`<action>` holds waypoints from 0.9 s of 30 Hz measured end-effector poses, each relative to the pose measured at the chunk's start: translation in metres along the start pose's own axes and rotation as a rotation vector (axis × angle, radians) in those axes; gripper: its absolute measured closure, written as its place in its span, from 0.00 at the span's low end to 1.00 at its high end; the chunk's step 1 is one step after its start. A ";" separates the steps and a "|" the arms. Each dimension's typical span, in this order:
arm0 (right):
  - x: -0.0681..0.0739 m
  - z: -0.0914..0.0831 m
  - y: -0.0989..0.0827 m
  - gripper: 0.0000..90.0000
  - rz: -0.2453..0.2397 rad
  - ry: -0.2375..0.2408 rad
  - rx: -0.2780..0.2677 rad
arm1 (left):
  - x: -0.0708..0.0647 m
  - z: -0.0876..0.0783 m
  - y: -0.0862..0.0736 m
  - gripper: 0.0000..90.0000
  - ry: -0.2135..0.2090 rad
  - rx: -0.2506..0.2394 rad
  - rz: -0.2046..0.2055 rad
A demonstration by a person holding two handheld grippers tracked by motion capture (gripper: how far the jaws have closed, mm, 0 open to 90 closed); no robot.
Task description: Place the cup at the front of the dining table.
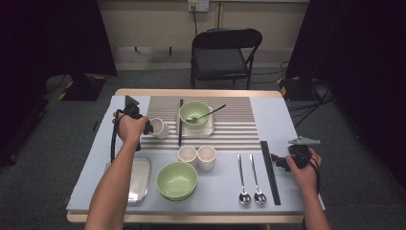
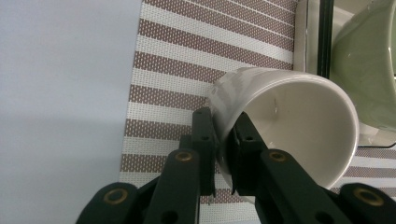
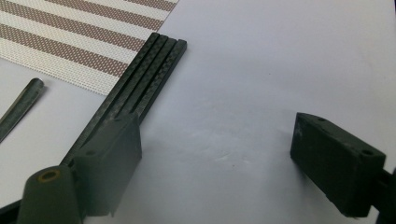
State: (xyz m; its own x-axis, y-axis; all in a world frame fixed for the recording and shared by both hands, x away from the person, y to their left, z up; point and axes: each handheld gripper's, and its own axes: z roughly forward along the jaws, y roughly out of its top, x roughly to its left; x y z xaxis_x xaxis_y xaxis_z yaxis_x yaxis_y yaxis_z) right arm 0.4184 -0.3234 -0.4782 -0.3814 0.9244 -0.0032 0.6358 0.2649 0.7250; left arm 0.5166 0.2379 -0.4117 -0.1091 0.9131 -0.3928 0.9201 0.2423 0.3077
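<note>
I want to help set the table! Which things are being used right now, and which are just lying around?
In use:
left gripper, pinching the rim of the cup
striped mat under the cup

Lying about:
two more cups
near green bowl
far green bowl holding a spoon
two spoons
chopsticks
metal tray
right gripper, open and holding nothing
</note>
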 end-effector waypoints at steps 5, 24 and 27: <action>0.000 0.000 0.000 0.17 0.000 0.000 0.000 | 0.000 0.001 0.000 0.92 0.002 -0.007 -0.006; 0.000 0.000 0.000 0.17 0.000 0.000 0.000 | -0.001 -0.001 0.000 0.91 -0.004 -0.022 -0.004; 0.000 0.000 0.000 0.17 -0.001 0.000 0.000 | -0.002 -0.001 0.000 0.91 -0.010 -0.027 -0.008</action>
State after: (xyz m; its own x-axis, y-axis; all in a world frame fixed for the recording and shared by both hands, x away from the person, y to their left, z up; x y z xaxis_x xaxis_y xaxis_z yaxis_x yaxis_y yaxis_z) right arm 0.4184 -0.3234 -0.4782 -0.3816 0.9243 -0.0038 0.6356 0.2654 0.7250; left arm 0.5162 0.2366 -0.4100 -0.1122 0.9078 -0.4040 0.9087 0.2582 0.3279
